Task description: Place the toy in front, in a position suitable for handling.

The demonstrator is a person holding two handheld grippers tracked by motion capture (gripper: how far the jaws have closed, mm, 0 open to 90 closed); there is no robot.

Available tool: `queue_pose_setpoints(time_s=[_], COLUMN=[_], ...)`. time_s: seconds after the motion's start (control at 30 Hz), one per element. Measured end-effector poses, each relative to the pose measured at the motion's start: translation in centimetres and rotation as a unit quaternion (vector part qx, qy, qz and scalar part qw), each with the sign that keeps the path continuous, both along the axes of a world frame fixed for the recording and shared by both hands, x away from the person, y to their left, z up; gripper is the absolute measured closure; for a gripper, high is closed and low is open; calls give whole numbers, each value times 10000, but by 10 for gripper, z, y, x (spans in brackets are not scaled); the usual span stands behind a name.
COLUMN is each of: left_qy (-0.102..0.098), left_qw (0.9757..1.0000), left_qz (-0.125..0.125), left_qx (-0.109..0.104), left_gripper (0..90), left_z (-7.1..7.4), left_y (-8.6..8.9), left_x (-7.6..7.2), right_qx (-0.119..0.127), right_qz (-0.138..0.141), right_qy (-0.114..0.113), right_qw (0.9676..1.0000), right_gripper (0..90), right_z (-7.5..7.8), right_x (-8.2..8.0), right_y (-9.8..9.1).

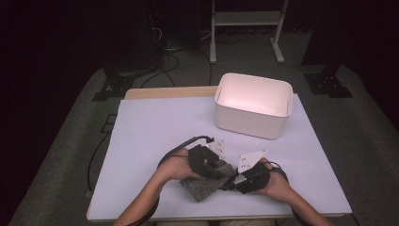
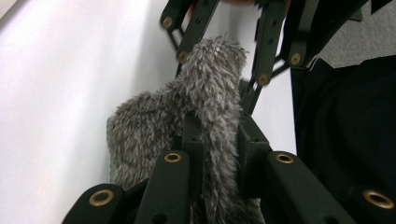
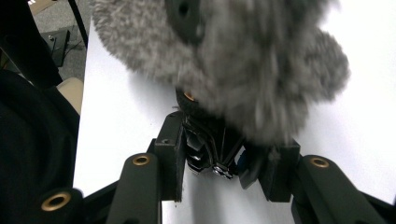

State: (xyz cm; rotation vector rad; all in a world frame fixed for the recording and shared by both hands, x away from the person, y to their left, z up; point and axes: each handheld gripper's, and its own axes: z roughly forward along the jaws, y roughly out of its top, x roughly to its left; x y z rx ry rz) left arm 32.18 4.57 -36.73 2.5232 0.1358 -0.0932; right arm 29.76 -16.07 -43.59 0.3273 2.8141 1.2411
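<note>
A grey fuzzy cloth (image 1: 203, 188) lies bunched on the white table (image 1: 155, 127) near the front edge, between my two hands. My left gripper (image 1: 227, 173) comes in from the left and is shut on a fold of the cloth (image 2: 210, 84), with fur squeezed between its pads (image 2: 194, 140). My right gripper (image 1: 232, 181) faces it from the right, tip to tip. Its fingers (image 2: 265, 46) straddle the far end of the cloth. In the right gripper view its jaws (image 3: 224, 161) stand partly apart around dark parts under the cloth (image 3: 243, 60). I cannot tell whether its pads press.
A white open bin (image 1: 251, 125) stands at the back right of the table. A wooden edge (image 1: 169, 92) shows behind the white sheet. Black cables trail from both grippers. Beyond the table are carpet, a white frame's legs and dark stands.
</note>
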Motion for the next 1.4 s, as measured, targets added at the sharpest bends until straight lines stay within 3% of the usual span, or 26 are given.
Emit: queue_pose_setpoints(time_s=[0.27, 0.63, 0.87, 1.2, 1.4], left_qy=[7, 119, 229, 372, 447], left_qw=[9991, 9969, 9960, 9959, 9949], left_qz=[410, 732, 806, 668, 695], left_qx=[-81, -266, -321, -478, -573], left_gripper=[769, 765, 765, 764, 763], left_z=[2, -3, -11, -18, -21], left_y=[41, 68, 71, 60, 62], left_x=[2, 7, 9, 9, 9], right_qx=[-138, -230, -318, -393, -379], right_qz=[92, 28, 11, -68, -13], right_qy=[-4, -8, -18, 57, 142], right_qw=[9999, 9997, 9995, 9992, 9992], right_gripper=[574, 575, 574, 568, 456], right_z=[3, 5, 7, 8, 18], right_x=[2, 2, 2, 1, 4], right_y=[1, -12, -23, -33, -25])
